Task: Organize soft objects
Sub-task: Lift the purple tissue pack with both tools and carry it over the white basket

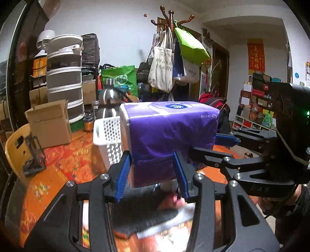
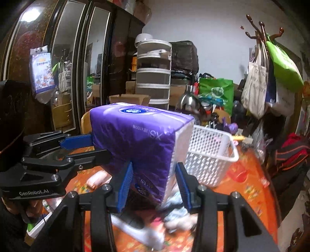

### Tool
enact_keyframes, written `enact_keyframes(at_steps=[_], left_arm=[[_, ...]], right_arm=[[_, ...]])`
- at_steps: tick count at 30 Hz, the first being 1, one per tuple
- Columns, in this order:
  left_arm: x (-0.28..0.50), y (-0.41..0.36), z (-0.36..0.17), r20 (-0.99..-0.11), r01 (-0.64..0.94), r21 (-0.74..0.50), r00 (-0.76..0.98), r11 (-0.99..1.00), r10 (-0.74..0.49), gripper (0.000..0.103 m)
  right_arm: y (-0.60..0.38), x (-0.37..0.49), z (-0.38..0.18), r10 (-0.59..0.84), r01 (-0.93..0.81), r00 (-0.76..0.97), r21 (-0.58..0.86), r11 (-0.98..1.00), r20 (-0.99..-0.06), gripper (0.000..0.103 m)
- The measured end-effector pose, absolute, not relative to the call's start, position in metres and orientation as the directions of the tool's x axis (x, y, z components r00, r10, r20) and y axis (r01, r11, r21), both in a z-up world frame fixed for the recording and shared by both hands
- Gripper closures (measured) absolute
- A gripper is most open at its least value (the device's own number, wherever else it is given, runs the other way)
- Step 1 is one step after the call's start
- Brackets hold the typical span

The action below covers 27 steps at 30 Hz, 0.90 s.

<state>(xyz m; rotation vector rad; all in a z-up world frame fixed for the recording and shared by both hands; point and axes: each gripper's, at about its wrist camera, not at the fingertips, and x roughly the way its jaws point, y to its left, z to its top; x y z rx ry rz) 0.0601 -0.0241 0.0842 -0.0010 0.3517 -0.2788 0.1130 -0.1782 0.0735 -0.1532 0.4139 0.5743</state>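
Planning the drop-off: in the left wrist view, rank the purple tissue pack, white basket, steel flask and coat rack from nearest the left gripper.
1. Purple tissue pack, clamped in the left gripper.
2. White basket, just behind, left.
3. Steel flask, behind the basket.
4. Coat rack, by the back wall.

Premises: a lived-in, cluttered home room. Evidence: a coat stand (image 1: pixel 170 29) hung with tote bags beyond the tool, a dark mirrored wardrobe (image 2: pixel 77 64) to its left, stacked cardboard boxes (image 1: pixel 48 124), and a floral-clothed worktop (image 1: pixel 64 166) beneath it.
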Motion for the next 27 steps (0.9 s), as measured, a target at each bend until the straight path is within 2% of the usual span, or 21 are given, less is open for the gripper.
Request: enact_keyframes(at_steps=[7,13,20,27], left_arm=[[0.128,-0.037,0.129,-0.363,0.25,-0.017,0.9,0.968,-0.239,0.061],[0.207,-0.033,0.143,-0.424,0.252,-0.089,0.866,0.964,-0.266,0.061],[0.292,-0.027,0.123,-0.498,0.229,-0.141,0.824,0.963,-0.269,0.062],[0.369,-0.029,0.075,-0.604,0.175,-0.168,0.759,0.97,-0.241,0.061]], right_arm=[[-0.183,0.175,0.105,0.474,-0.539,0.764,-0.03,0.841,-0.437,0.058],[-0.184,0.234,0.111,0.46,-0.529,0.75,-0.014,0.848,-0.476,0.058],[-0.183,0.302,0.098,0.461,-0.528,0.701,0.038,0.848,-0.544,0.058],[-0.178,0.37,0.055,0.456,-0.517,0.622,0.103,0.85,-0.637,0.059]])
